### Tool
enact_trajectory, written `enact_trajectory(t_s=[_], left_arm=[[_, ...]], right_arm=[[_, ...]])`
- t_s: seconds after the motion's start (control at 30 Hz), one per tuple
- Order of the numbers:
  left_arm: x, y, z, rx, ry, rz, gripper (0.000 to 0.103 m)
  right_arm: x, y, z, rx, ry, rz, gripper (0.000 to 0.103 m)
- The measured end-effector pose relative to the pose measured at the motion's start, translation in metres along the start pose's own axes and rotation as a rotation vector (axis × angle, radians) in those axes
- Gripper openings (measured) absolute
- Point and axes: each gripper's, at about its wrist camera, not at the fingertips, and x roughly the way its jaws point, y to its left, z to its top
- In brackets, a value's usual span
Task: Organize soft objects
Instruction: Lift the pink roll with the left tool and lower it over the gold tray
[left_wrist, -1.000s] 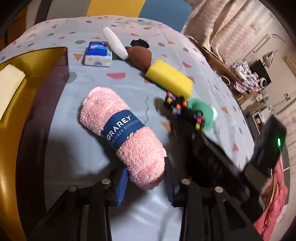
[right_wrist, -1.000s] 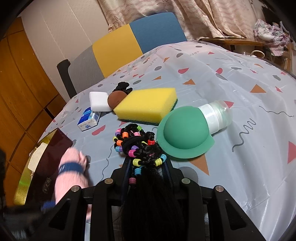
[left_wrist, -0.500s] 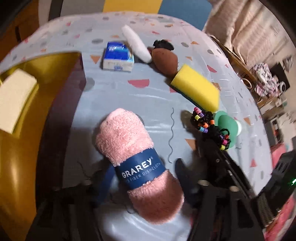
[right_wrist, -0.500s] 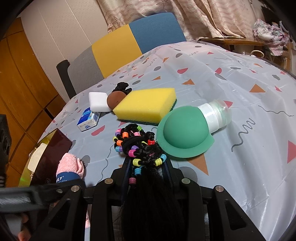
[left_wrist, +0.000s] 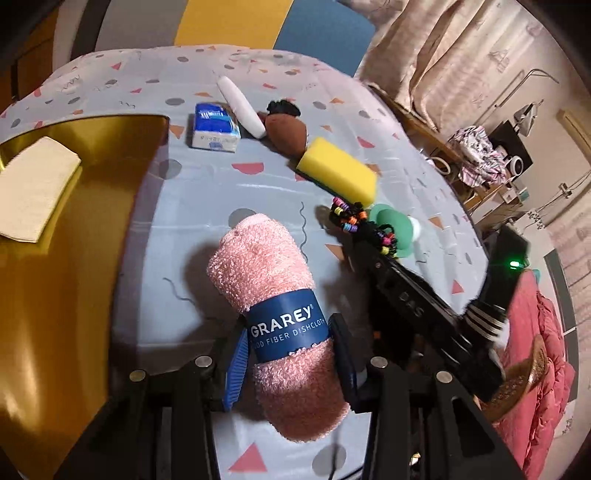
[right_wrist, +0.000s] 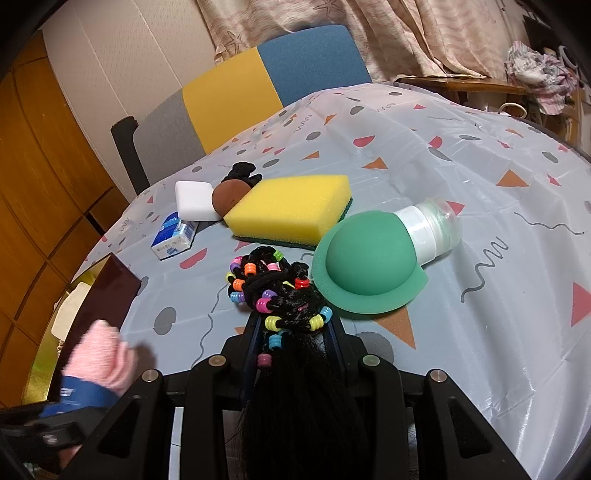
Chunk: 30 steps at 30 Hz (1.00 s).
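gold box (left_wrist: 55, 280) sits at the left holding a cream pad (left_wrist: 33, 192). right of it, the left gripper (left_wrist: 288, 354) pinches a pink rolled dishcloth (left_wrist: 273, 295) above the tablecloth (left_wrist: 207, 184). farther right, the right gripper (right_wrist: 295, 332) clamps black beaded hair ties (right_wrist: 280, 295) beside a green silicone dome (right_wrist: 365, 266).

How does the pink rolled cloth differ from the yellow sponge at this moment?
The pink cloth is a fuzzy roll with a blue paper band; the yellow sponge is a smooth flat block. The cloth is gripped by the left gripper; the sponge lies free on the table. Both are soft cleaning items.
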Motion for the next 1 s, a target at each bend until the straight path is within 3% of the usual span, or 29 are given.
enact_trajectory(t_s=[0.27,0.53,0.73,1.0], left_arm=[[-0.049,0.017,-0.006,0.033,-0.053,-0.003,0.042],[-0.090,0.081,0.004,-0.036,-0.088,0.050,0.042],[-0.102,0.141,0.011,-0.101,-0.082,0.142,0.042],[-0.100,0.201,0.020,-0.105,0.042,0.330,0.042]], right_arm=[[0.000,0.003,0.000,-0.015,0.005,-0.019,0.033],[0.001,0.005,0.000,-0.025,0.008,-0.031,0.033],[0.002,0.008,0.000,-0.037,0.012,-0.046,0.033],[0.003,0.011,0.000,-0.056,0.017,-0.070,0.033]])
